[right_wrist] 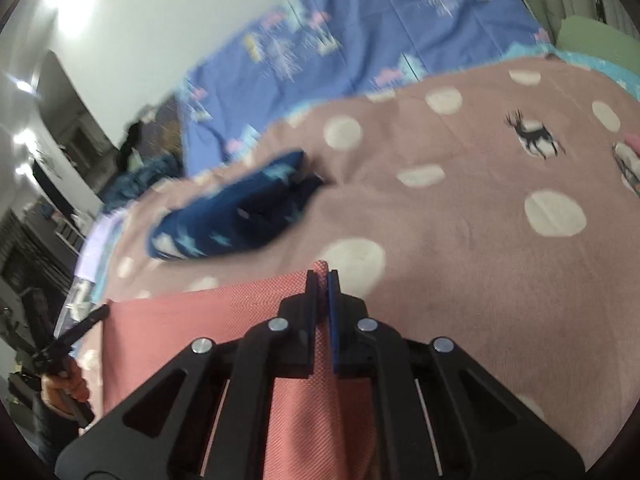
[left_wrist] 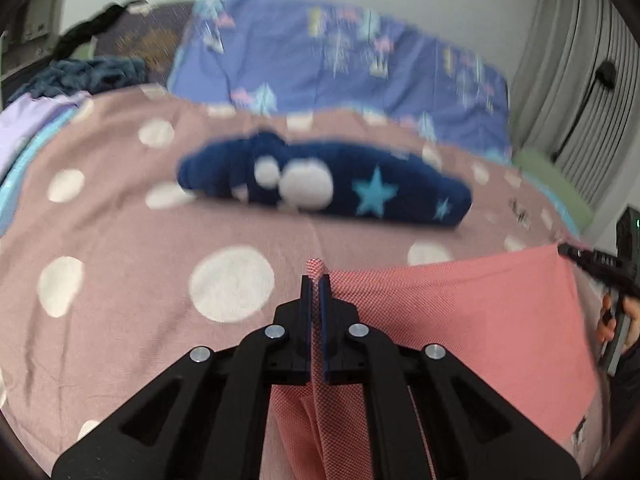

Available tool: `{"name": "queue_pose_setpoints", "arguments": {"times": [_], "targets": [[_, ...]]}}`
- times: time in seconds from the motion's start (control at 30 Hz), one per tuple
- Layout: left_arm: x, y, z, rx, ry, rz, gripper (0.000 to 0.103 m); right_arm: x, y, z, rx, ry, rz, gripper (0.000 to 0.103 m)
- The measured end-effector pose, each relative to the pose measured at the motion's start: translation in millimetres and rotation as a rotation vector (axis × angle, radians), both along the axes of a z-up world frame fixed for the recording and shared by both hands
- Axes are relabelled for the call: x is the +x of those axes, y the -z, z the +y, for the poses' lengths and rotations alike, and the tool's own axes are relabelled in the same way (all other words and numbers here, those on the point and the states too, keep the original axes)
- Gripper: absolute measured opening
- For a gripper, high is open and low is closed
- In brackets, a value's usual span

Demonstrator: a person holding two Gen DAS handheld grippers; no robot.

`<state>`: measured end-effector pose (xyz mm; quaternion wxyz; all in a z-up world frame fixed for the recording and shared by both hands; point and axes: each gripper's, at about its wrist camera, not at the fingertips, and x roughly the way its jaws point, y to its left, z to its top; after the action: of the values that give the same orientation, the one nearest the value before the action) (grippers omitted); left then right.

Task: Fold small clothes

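Observation:
A pink garment [left_wrist: 480, 312] is stretched above the dotted bedspread between both grippers. My left gripper [left_wrist: 316, 280] is shut on its left corner, with cloth pinched between the jaws. My right gripper [right_wrist: 322, 276] is shut on the other corner of the same pink garment [right_wrist: 192, 320]. The right gripper shows at the far right of the left wrist view [left_wrist: 576, 254], and the left gripper at the far left of the right wrist view [right_wrist: 100, 314]. A navy garment with stars [left_wrist: 328, 180] lies folded on the bedspread beyond; it also shows in the right wrist view [right_wrist: 236, 212].
The mauve bedspread with white dots [left_wrist: 120, 240] covers the bed. A blue patterned quilt [left_wrist: 320, 56] lies behind it. Dark clothes [left_wrist: 88, 74] are heaped at the far left. A grey curtain [left_wrist: 580, 80] hangs at the right.

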<state>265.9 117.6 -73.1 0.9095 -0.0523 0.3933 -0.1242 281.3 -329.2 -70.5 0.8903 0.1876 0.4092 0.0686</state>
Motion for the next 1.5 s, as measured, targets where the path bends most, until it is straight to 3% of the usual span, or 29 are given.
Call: {"name": "queue_pose_setpoints", "arguments": {"times": [0.07, 0.1, 0.23, 0.43, 0.6, 0.67, 0.8, 0.83, 0.97, 1.07, 1.13, 1.23, 1.3, 1.33, 1.37, 1.4, 1.5], "targets": [[5, 18, -7, 0.09, -0.012, 0.045, 0.006, 0, 15, -7, 0.026, 0.029, 0.055, 0.02], [1, 23, -7, 0.1, -0.011, 0.058, 0.007, -10, 18, -15, 0.08, 0.034, 0.037, 0.025], [-38, 21, 6, 0.066, -0.002, 0.027, 0.027, -54, 11, -36, 0.121, 0.016, -0.037, 0.037], [-149, -4, 24, -0.031, 0.094, -0.032, 0.031, -118, 17, -47, 0.167, -0.031, -0.058, 0.037], [-225, 2, 11, 0.053, 0.219, -0.005, 0.032, -170, 10, -36, 0.145, -0.113, -0.076, 0.039], [-234, 11, 3, 0.103, 0.24, 0.008, 0.032, -186, 12, -31, 0.119, -0.126, -0.079, 0.045], [-228, 33, -14, 0.245, 0.253, 0.014, 0.027, -204, 23, -30, 0.144, -0.117, -0.065, 0.045], [-227, 37, -19, 0.284, 0.268, 0.013, 0.009, -207, 25, -31, 0.153, -0.113, -0.068, 0.045], [-240, 24, -21, 0.435, 0.26, -0.081, 0.006, -210, 28, -35, 0.173, -0.107, -0.078, 0.044], [-243, 22, -11, 0.458, 0.245, -0.051, 0.0, -209, 32, -35, 0.185, -0.107, -0.072, 0.044], [-247, 32, -6, 0.519, 0.202, -0.015, 0.0, -209, 32, -36, 0.192, -0.108, -0.074, 0.044], [-254, 25, -3, 0.465, 0.15, -0.002, 0.0, -207, 31, -36, 0.195, -0.105, -0.065, 0.043], [-258, 4, -19, 0.388, 0.17, -0.058, 0.002, -202, 29, -37, 0.18, -0.088, -0.035, 0.033], [-260, -8, -36, 0.354, 0.208, -0.094, 0.01, -199, 30, -38, 0.172, -0.081, -0.022, 0.021], [-260, -13, -53, 0.341, 0.244, -0.121, 0.021, -196, 30, -39, 0.167, -0.075, -0.009, 0.014], [-261, -19, -79, 0.334, 0.307, -0.154, 0.026, -192, 31, -42, 0.174, -0.068, 0.002, 0.009], [-263, -18, -158, 0.35, 0.486, -0.211, 0.031, -188, 40, -49, 0.231, -0.077, 0.008, 0.008]]}}
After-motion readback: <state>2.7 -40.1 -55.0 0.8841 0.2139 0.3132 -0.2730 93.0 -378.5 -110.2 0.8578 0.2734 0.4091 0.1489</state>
